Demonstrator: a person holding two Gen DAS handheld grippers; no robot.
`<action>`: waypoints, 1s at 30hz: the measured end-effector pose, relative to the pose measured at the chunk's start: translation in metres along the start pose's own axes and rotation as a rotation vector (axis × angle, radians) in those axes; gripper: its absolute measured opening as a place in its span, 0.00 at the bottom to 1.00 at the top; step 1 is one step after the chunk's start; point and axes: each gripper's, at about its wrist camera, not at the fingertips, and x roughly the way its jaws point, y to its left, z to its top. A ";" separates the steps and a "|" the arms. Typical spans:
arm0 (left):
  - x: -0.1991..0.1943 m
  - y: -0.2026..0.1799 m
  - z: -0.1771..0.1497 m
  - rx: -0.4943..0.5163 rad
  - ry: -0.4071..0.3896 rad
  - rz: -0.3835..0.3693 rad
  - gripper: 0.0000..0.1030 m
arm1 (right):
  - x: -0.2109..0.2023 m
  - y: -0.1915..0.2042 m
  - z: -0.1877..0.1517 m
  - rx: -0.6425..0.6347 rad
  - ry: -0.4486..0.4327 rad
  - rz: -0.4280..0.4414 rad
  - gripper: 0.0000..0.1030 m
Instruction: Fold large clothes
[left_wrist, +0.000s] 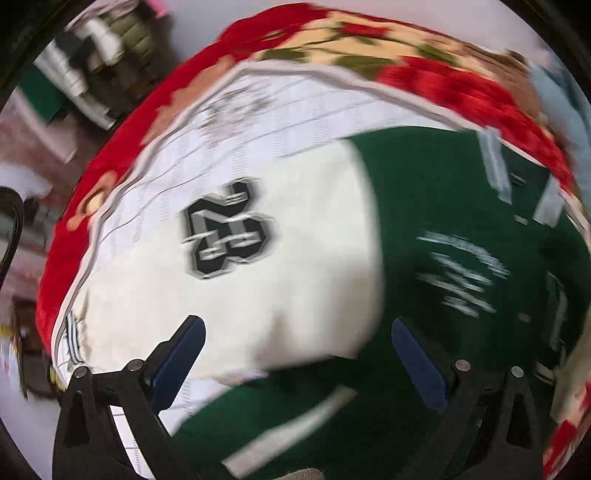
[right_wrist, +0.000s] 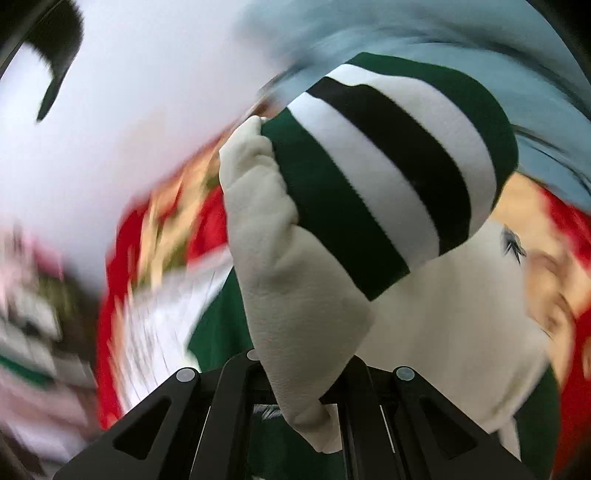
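Observation:
A green and cream varsity jacket (left_wrist: 443, 206) lies spread on a bed. Its cream sleeve (left_wrist: 303, 266) carries a black and grey letter patch (left_wrist: 225, 229). My left gripper (left_wrist: 301, 356) hovers over the jacket, pointing steeply down. It is open, with blue pads (left_wrist: 184, 362) wide apart and nothing between them; the view is motion-blurred. In the right wrist view my right gripper (right_wrist: 306, 391) is shut on the other cream sleeve (right_wrist: 295, 295) and holds it up. That sleeve's cuff (right_wrist: 388, 166), striped green, white and black, hangs folded over ahead of the fingers.
A red floral blanket (left_wrist: 443, 85) covers the bed, with a white striped sheet (left_wrist: 295, 107) under the jacket. A pile of folded clothes (left_wrist: 85, 74) sits off the bed's far left. Light blue cloth (right_wrist: 406, 29) lies beyond the cuff, and a white wall (right_wrist: 129, 129) stands behind.

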 end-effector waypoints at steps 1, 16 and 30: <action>0.009 0.016 0.000 -0.019 0.010 0.018 1.00 | 0.025 0.027 -0.007 -0.069 0.041 -0.006 0.04; 0.049 0.214 -0.062 -0.322 0.208 -0.061 1.00 | 0.100 0.128 -0.109 -0.351 0.354 0.058 0.69; 0.153 0.333 -0.075 -0.966 0.279 -0.191 0.45 | 0.054 0.031 -0.167 -0.131 0.461 -0.078 0.69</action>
